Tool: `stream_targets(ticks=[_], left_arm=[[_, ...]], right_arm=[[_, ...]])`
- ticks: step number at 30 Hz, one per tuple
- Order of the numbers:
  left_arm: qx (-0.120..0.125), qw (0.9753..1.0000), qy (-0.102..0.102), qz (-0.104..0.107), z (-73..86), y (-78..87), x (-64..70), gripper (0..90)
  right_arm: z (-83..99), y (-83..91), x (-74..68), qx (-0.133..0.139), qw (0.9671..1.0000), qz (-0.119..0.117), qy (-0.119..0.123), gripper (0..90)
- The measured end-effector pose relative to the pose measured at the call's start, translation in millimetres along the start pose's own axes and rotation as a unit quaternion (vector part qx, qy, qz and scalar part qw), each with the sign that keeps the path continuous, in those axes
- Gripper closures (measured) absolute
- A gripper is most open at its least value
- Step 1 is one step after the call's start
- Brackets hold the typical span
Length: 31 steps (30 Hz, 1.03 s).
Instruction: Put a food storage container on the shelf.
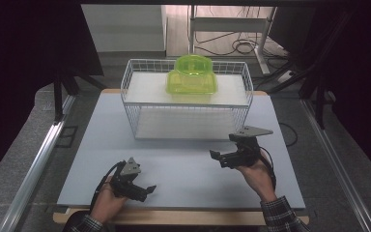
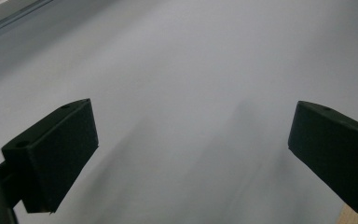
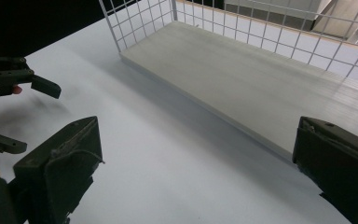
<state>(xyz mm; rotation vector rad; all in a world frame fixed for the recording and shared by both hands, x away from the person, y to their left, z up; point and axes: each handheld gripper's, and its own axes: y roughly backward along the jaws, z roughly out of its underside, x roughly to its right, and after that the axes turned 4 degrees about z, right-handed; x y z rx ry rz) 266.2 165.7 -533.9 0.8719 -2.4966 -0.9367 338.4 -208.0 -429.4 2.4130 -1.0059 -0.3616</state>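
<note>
Both grippers hover empty over the pale counter (image 1: pixel 183 169). The left gripper (image 1: pixel 142 189) sits at the lower left of the high view, its jaws released and spread wide above bare surface. The right gripper (image 1: pixel 222 158) is right of centre, jaws likewise released, near the front of the white wire basket (image 1: pixel 130 89). At the upper centre, a green plastic container (image 1: pixel 192 75) rests on the basket's top shelf, well apart from both grippers.
</note>
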Motion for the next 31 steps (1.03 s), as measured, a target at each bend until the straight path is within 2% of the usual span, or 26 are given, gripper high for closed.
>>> stream_targets(ticks=[11, 20, 26, 31], left_arm=[[-0.001, 1.0000, -0.001, 0.000, 0.2, -0.4, 0.2, 1.4], [-0.001, 1.0000, -0.003, -0.001, 0.6, -0.7, 0.4, 1.4], [-0.002, 1.0000, -0.005, 0.000, 0.6, -1.0, 0.6, 1.4], [0.000, 1.0000, -0.004, -0.001, 0.2, -0.4, 0.0, 1.4]], right_arm=[[23.6, 5.4, 0.4, 0.001, 1.0000, 0.009, -0.002, 1.4], [47.6, 2.5, 0.1, -0.011, 0.9997, 0.020, -0.003, 1.4], [66.8, -3.1, 1.5, -0.038, 0.9990, 0.025, -0.007, 1.4], [72.2, -7.9, 2.7, -0.058, 0.9977, 0.033, -0.007, 1.3]])
